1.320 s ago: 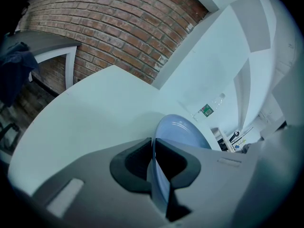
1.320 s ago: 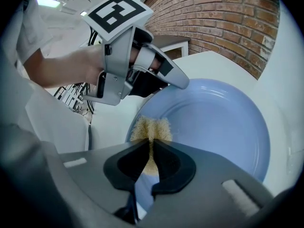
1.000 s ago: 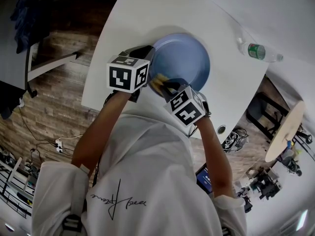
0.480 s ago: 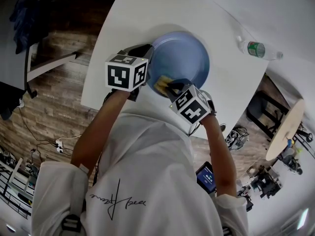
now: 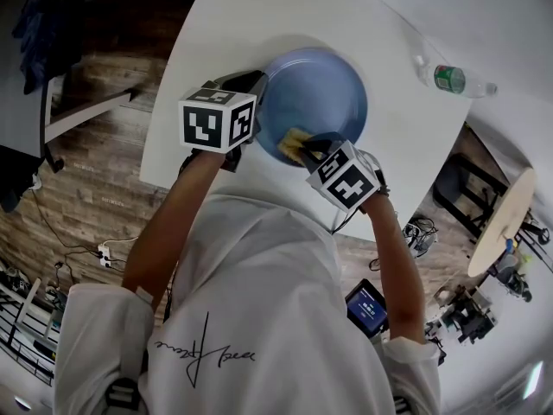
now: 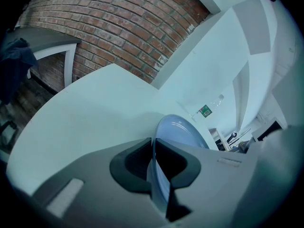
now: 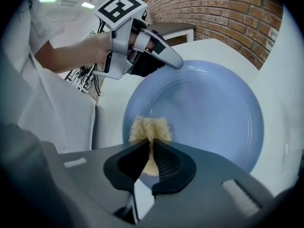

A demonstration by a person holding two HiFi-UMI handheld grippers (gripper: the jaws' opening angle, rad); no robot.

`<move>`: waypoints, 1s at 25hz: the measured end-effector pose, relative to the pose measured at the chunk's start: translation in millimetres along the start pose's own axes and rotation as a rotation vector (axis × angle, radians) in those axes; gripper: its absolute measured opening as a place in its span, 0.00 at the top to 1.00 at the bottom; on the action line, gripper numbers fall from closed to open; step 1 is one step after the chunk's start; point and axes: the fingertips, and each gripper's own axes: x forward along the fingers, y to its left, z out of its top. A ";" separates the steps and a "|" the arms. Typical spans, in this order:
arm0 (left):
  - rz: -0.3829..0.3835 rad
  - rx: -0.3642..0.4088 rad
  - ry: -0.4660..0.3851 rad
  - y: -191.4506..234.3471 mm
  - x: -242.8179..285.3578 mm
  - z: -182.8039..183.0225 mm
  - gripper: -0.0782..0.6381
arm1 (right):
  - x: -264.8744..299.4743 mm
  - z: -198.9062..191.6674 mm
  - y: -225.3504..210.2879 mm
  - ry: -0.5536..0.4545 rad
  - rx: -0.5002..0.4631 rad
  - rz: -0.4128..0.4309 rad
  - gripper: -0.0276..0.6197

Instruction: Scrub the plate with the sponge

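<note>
A round blue plate rests on the white table. My left gripper is shut on the plate's left rim; in the left gripper view the plate's edge runs between the dark pads. My right gripper is shut on a yellow sponge, pressed onto the plate's near-left part. From the head view the sponge shows at the plate's near rim, just ahead of the right gripper. The left gripper also shows at the plate's far-left rim in the right gripper view.
A clear plastic bottle with a green label lies on the table to the right of the plate. The table's near edge runs just below both grippers. A brick wall stands beyond the table.
My right gripper with the sponge has slid a little to the right along the plate's near part. The left gripper and the plate have shifted slightly up and left.
</note>
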 end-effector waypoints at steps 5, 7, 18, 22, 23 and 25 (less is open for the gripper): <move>0.004 0.004 0.000 -0.1 -0.5 0.7 0.84 | -4.9 -4.3 -5.1 0.004 0.009 -0.002 0.90; 0.003 0.003 0.000 0.1 -0.4 0.5 0.84 | -4.8 -7.6 -7.1 0.007 0.018 -0.005 0.90; 0.005 0.005 0.002 0.6 0.1 -0.2 0.84 | -8.3 -14.8 -14.6 0.011 0.047 0.000 0.90; 0.004 0.001 0.002 0.3 -0.5 -0.7 0.84 | -9.9 -16.5 -17.9 0.013 0.069 0.017 0.90; 0.004 0.001 0.003 0.0 -0.5 -0.8 0.84 | -10.7 -17.4 -19.6 0.017 0.069 0.014 0.90; 0.003 0.002 0.004 -0.4 -0.5 -1.3 0.84 | -12.1 -19.6 -23.5 0.026 0.065 0.002 0.90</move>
